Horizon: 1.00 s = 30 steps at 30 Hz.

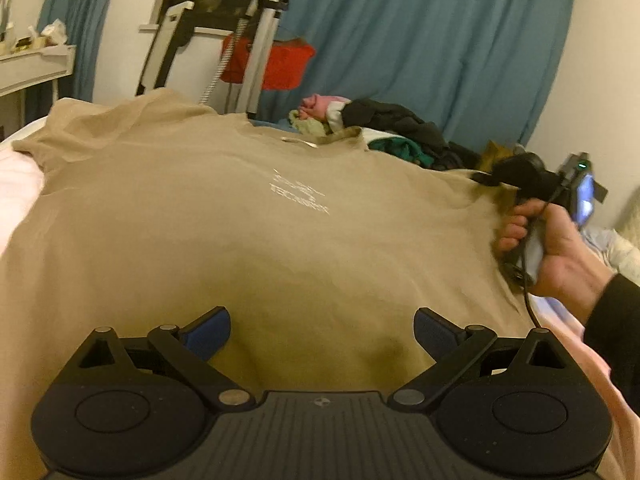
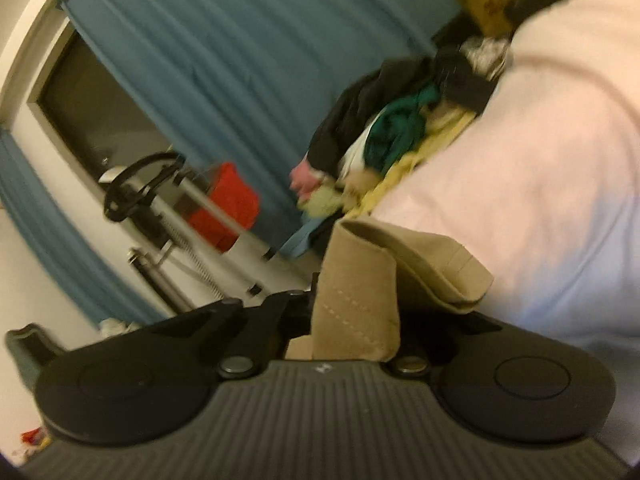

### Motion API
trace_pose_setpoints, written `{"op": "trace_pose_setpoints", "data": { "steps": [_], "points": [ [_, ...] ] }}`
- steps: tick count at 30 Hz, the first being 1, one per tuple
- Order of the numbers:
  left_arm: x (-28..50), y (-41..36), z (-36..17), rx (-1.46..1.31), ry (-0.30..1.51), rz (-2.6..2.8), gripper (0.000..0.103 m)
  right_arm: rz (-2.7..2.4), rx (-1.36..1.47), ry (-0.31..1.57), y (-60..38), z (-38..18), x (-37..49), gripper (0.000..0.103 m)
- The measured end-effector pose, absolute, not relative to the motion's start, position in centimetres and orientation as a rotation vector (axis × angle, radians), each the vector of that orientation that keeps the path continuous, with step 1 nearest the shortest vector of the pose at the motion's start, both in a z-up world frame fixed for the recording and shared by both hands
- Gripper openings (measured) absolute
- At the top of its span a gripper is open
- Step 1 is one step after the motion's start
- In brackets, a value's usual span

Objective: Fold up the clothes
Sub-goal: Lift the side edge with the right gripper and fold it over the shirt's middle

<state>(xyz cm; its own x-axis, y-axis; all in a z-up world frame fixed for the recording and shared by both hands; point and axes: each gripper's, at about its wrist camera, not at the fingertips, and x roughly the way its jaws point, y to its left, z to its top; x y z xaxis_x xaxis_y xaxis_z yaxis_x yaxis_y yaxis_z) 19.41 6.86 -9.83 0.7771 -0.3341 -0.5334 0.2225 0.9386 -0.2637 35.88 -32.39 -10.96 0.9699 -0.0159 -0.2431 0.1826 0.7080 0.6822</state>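
A tan T-shirt with white chest print lies spread flat on the pink bed sheet, neck toward the far side. My left gripper is open, its blue-padded fingers spread just above the shirt's near hem. My right gripper, held in a hand, is at the shirt's right sleeve. In the right wrist view it is shut on a fold of the tan sleeve, which drapes over the jaws and hides the fingertips.
A pile of mixed clothes lies at the far side of the bed, also in the right wrist view. Behind it are blue curtains, a red basket, a garment steamer stand and a white shelf at left.
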Motion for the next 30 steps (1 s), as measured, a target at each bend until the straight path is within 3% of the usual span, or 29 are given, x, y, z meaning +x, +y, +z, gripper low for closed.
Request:
{"op": "trace_pose_setpoints", "data": {
  "steps": [7, 14, 20, 26, 28, 29, 30],
  "points": [
    [21.3, 10.7, -7.6, -0.247, 0.683, -0.254, 0.099, -0.272, 0.522, 0.249, -30.5, -5.4, 35.6, 0.006],
    [21.3, 14.7, -5.3, -0.215, 0.583, -0.098, 0.099, -0.364, 0.169, 0.241, -18.1, -0.9, 36.4, 0.006],
    [21.6, 19.5, -5.0, -0.365, 0.595, -0.007, 0.099, -0.189, -0.099, 0.241, -3.5, -4.2, 38.3, 0.006],
    [23.0, 21.3, -5.4, -0.413, 0.595, 0.018, 0.099, -0.043, -0.197, 0.395, 4.5, -8.9, 41.2, 0.007],
    [23.7, 21.6, -5.6, -0.432, 0.612, 0.013, 0.099, -0.006, -0.206, 0.442, 5.1, -9.0, 42.1, 0.011],
    [23.9, 21.6, -5.8, -0.44, 0.617, 0.011, 0.099, 0.022, -0.197, 0.468, 5.1, -8.7, 42.5, 0.017],
    [24.0, 21.4, -5.9, -0.441, 0.619, 0.011, 0.099, 0.057, -0.182, 0.492, 5.1, -8.3, 42.8, 0.043]
  ]
}}
